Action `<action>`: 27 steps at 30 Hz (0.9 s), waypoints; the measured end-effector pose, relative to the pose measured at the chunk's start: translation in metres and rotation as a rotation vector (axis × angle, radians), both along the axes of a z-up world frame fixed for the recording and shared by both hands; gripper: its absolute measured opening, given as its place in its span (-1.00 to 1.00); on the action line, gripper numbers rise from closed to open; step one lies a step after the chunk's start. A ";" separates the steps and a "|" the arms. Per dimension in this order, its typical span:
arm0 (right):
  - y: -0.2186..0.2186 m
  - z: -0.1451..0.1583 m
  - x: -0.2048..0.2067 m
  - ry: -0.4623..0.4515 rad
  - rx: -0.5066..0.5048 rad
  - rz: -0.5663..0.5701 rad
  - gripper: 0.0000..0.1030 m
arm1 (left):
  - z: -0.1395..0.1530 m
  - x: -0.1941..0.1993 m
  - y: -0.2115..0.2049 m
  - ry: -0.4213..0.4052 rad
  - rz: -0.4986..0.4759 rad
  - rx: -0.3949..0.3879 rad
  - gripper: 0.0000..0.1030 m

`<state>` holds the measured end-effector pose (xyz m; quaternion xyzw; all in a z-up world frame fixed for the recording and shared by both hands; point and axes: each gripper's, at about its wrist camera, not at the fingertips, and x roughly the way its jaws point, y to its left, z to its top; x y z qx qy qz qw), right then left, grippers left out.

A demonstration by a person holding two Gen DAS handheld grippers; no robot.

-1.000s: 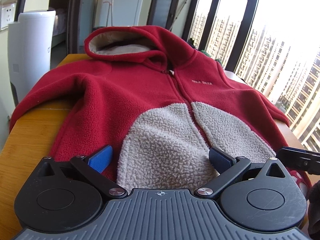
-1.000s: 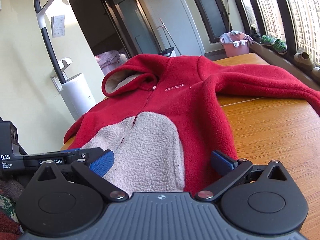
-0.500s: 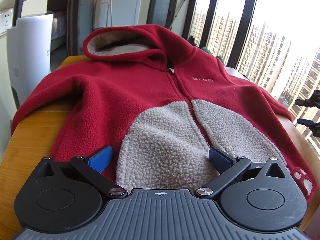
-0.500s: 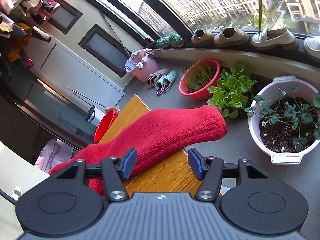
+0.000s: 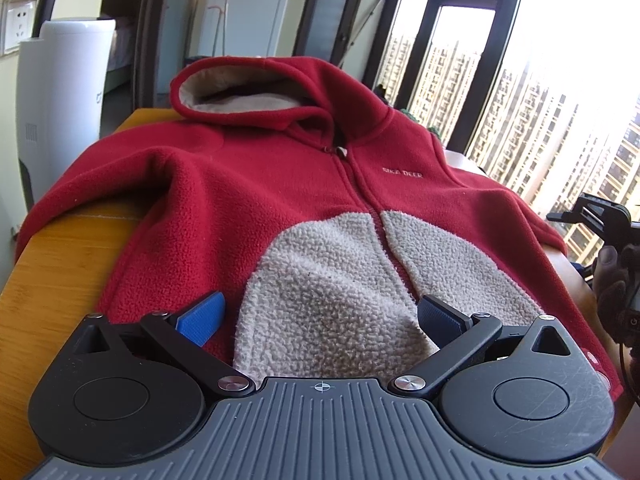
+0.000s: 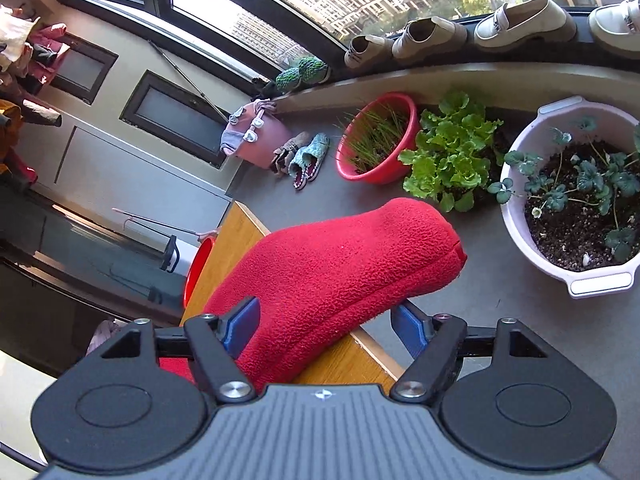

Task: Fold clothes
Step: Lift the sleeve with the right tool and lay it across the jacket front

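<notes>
- The red hoodie (image 5: 248, 200) lies face up, flat on the tabletop (image 5: 52, 264).
- Our right gripper (image 6: 326, 322) has its jaws apart around the sleeve (image 6: 340, 264); next we clamp and fold it inward.
- Our left gripper (image 5: 320, 316) hovers over the near hem, jaws apart.

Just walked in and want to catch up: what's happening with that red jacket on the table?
A person with a gripper in each hand is starting to fold a red hooded fleece jacket, which lies flat and zipped, front up, on a wooden table. The left gripper is open over the hem, holding nothing. The right gripper is open around the sleeve that hangs over the table edge, not yet closed. No fold is made yet.
</notes>
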<state>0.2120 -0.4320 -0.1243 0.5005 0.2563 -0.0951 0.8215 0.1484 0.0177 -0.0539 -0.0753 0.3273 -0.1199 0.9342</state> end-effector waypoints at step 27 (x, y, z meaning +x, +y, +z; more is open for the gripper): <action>0.250 0.163 0.035 -0.403 -0.744 0.615 -0.77 | 0.000 -0.006 0.014 -0.022 0.010 -0.116 1.00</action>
